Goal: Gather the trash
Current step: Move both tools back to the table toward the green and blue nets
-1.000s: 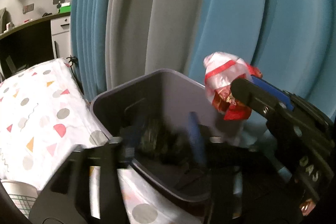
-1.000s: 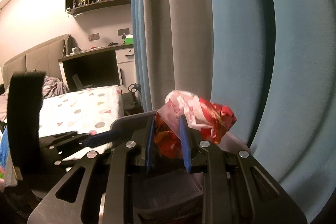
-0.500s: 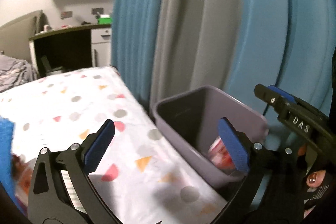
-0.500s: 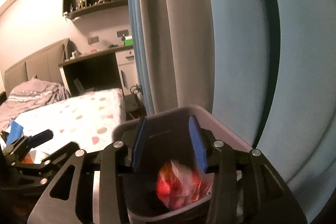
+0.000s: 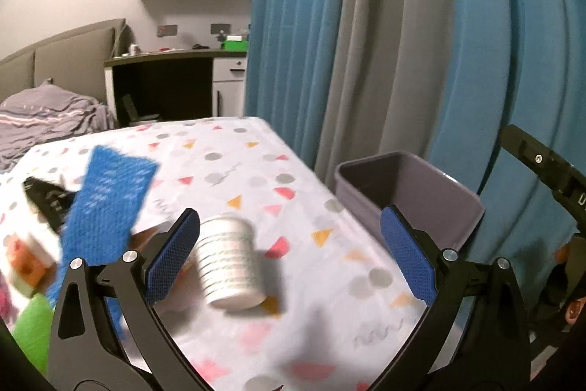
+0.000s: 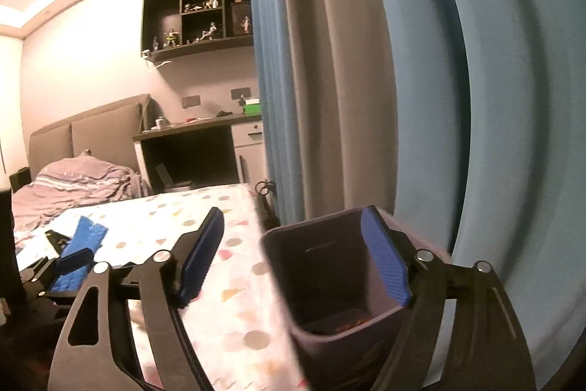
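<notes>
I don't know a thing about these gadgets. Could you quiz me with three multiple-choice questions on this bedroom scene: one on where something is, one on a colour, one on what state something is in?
1. Where does the grey bin stand?
A. On the desk
B. Beside the bed, by the curtain
C. On the shelf

2. What colour are the pads of the left hand-held gripper?
A. Blue
B. Red
C. Yellow

3. How is the right hand-held gripper?
A. Shut on a wrapper
B. Shut on the cup
C. Open, holding nothing

Answers: B, the bin sits off the edge of the patterned bed against the curtain; A, both pads show blue; C, its fingers stand wide apart with nothing between them.
</notes>
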Demonstrator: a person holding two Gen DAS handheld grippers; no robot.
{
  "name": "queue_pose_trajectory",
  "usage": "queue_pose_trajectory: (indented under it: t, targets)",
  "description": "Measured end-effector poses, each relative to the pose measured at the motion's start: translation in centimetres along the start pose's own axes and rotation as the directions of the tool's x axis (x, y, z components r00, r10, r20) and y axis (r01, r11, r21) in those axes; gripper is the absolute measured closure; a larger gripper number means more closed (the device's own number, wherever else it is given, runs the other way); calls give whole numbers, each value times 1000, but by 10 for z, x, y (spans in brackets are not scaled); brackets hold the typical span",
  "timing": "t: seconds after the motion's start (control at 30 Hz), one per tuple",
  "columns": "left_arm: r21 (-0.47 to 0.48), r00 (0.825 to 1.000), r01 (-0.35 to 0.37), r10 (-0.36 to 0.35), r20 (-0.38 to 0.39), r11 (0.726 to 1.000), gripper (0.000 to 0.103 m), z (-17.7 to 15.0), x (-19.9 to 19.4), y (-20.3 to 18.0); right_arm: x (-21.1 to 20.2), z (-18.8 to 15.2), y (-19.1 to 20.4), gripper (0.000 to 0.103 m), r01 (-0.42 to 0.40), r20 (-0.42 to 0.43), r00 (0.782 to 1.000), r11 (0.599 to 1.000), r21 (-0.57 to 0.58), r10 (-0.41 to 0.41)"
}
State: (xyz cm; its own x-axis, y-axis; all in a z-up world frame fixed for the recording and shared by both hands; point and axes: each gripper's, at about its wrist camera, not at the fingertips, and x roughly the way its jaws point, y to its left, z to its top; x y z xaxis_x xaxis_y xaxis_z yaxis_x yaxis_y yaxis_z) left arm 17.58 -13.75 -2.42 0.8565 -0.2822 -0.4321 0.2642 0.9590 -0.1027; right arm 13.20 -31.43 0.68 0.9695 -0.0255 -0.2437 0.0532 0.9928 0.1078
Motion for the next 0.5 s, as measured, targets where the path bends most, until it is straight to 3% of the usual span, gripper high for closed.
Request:
queue_pose_trajectory:
  t: [0.23, 0.5]
  targets:
    - [-18, 996, -84, 84, 27, 996, 6, -19, -43, 33, -24, -11, 32, 25, -67, -10, 998, 997, 31, 67]
    - [-62, 978, -199, 202, 44, 978, 6, -43, -94, 84, -42, -21, 74, 23, -129, -33, 991, 991, 18, 130]
